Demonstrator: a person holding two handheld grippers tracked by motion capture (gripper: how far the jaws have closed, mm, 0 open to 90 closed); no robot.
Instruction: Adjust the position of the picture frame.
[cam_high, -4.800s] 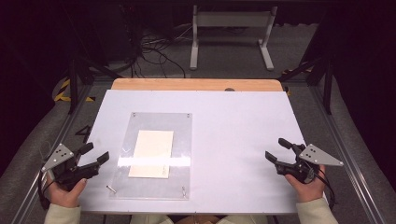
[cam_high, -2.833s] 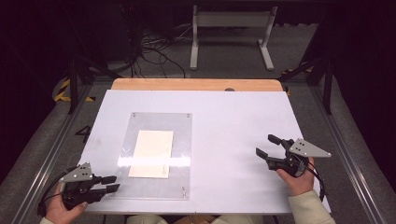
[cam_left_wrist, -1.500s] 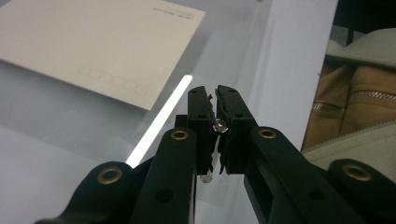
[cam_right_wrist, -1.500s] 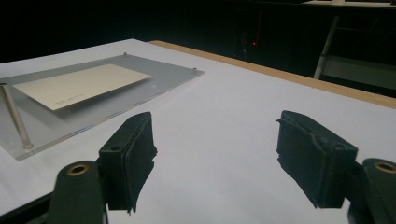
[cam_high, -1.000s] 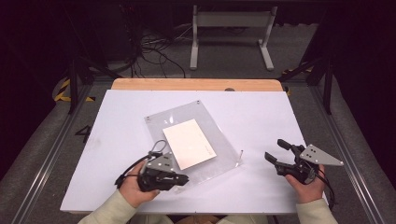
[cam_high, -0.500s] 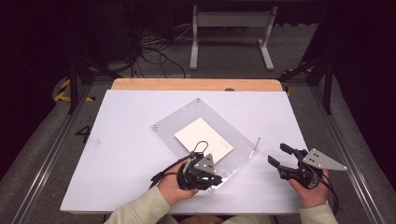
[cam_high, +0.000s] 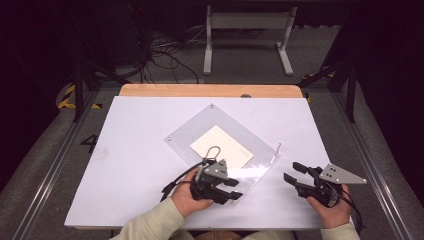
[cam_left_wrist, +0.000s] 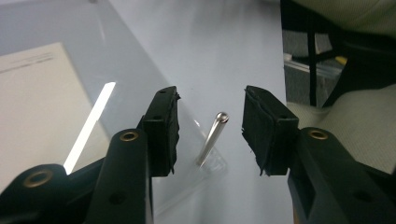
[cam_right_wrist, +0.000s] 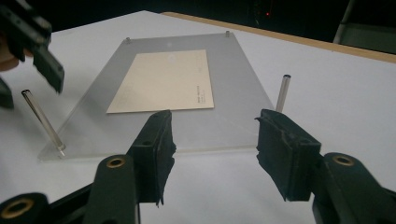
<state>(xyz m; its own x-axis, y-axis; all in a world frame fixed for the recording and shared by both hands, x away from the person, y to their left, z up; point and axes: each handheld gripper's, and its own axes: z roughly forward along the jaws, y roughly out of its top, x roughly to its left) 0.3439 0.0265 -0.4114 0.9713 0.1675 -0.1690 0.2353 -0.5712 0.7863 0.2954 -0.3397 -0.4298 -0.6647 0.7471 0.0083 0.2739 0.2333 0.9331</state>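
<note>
A clear acrylic plate (cam_high: 200, 132) lies turned like a diamond on the white table, with a cream card (cam_high: 221, 146) under its middle. A thin metal pin stands at each corner. My left gripper (cam_high: 239, 189) is at the plate's near corner. In the left gripper view its jaws (cam_left_wrist: 210, 100) have just been opening and stand on either side of the corner pin (cam_left_wrist: 212, 140) without touching it. My right gripper (cam_high: 290, 170) sits to the right of the plate, apart from it. Its jaws (cam_right_wrist: 215, 121) have just been closing, stay open, and hold nothing; the plate (cam_right_wrist: 243, 84) lies ahead of them.
The white table top (cam_high: 125, 165) has bare room left of the plate. A wooden strip (cam_high: 210, 90) runs along its far edge. Behind it stand a metal frame (cam_high: 247, 30) and floor cables (cam_high: 170, 55). Another pin (cam_right_wrist: 283, 93) rises just beyond my right jaw.
The plate was dragged rightward and rotated by my left gripper shut on its corner pin. The left jaws have now opened and let go of the pin. The right jaws narrowed.
</note>
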